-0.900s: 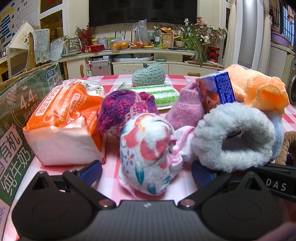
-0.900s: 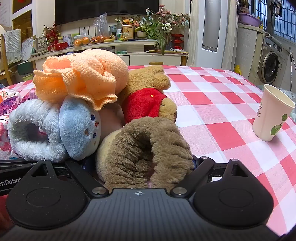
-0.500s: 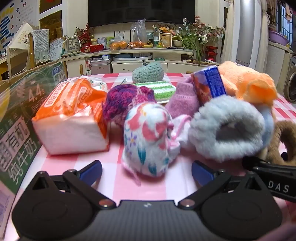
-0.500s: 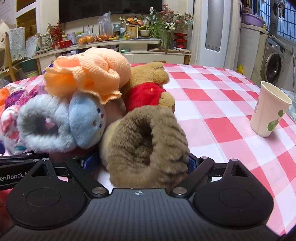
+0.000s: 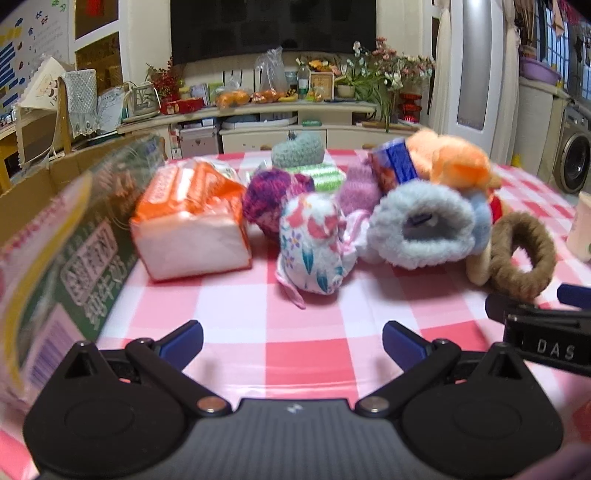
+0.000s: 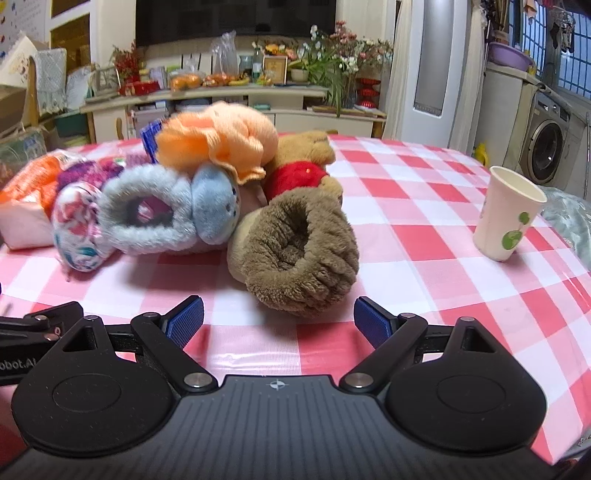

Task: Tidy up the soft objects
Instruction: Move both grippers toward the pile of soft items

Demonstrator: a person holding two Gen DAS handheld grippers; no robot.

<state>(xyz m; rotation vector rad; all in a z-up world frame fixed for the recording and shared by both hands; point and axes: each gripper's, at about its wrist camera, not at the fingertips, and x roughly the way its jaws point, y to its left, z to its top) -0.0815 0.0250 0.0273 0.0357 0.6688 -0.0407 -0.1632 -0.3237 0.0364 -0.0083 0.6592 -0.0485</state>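
both sets of jaws spread wide, empty; brown slipper [image 6: 301, 254] just beyond right gripper [image 6: 279, 325]; floral pouch [image 5: 312, 243] beyond left gripper [image 5: 291, 341]

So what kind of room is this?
Probably a home living room: a big dark television above a long cream cabinet, a silver washing machine beside it, and a pink checked tablecloth.

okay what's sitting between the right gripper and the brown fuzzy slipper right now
Nothing: in the right wrist view only bare checked tablecloth lies between the open right gripper and the brown slipper.
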